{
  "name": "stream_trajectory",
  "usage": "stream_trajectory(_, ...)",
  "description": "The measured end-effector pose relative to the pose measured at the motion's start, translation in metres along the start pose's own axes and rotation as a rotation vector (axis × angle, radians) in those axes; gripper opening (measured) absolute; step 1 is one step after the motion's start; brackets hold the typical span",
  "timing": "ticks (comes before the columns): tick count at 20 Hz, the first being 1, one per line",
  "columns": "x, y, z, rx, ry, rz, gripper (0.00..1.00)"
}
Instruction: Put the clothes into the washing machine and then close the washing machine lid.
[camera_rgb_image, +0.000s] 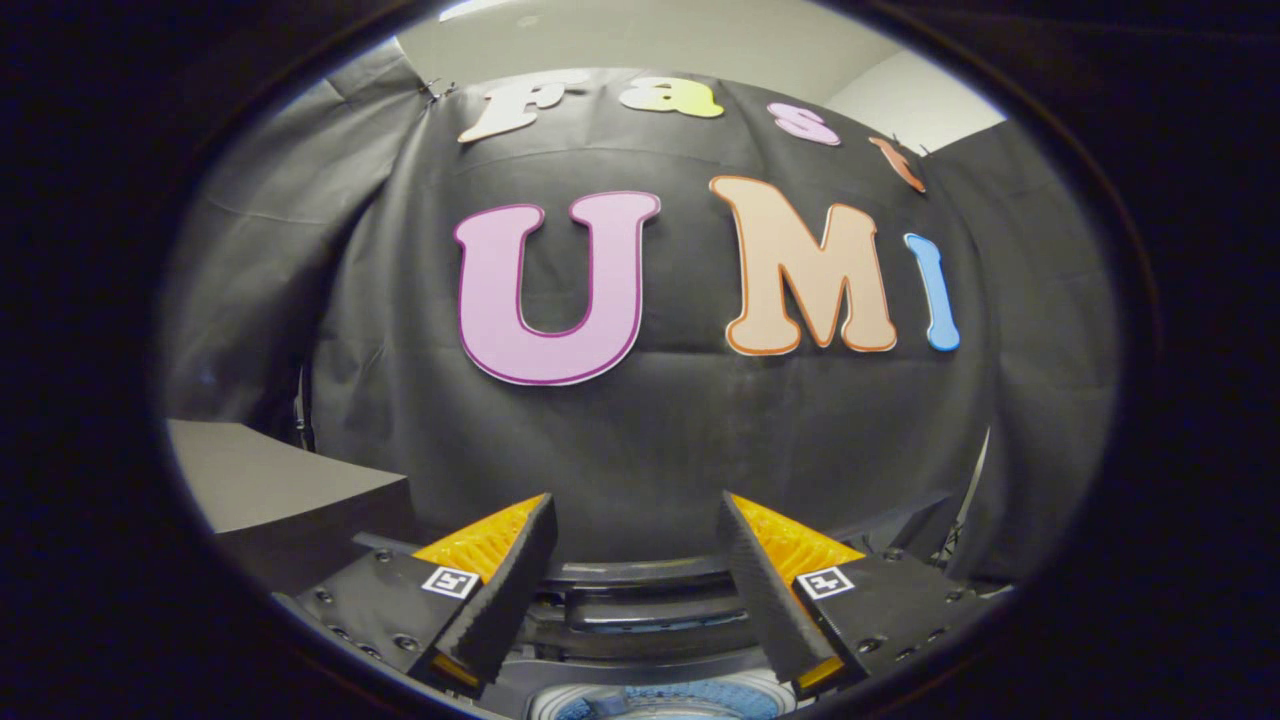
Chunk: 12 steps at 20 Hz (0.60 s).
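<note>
The gripper (635, 530) is held high and level with its two fingers spread well apart, and nothing sits between them. Just below and between the finger bases shows a sliver of the washing machine (640, 610): a dark, ribbed rear part, which could be the control panel or a raised lid, though I cannot tell which. Nearest of all, under the fingers, is a pale rounded rim with a blue perforated surface inside, which looks like the drum (665, 698). So the machine lies directly beneath and slightly ahead of the tool, with the opening seemingly uncovered. No garment is visible, so whether the clothes already lie in the drum cannot be judged from here. If they are still to be loaded, the fingers need to tilt down and find the cloth first, then pinch a thick fold, not an edge, so it does not slip out on the lift. If the load is in, the step is the lid: come down behind its free edge, push with one finger flat instead of gripping, and follow the hinge arc slowly so the lid does not slam. To the left, beyond the fingers, a grey flat surface (270, 480) stands apart from the machine. Farthest off hangs the booth's black cloth wall (650, 440), creased and draped.
</note>
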<state>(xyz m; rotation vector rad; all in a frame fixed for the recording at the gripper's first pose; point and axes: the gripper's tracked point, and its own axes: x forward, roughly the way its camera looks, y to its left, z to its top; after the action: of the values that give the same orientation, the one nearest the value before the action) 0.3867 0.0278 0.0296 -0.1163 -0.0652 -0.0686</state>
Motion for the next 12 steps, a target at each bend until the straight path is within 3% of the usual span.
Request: stream_trajectory(12,-0.019,-0.002,-0.005,-0.011,0.017,0.000,0.99)
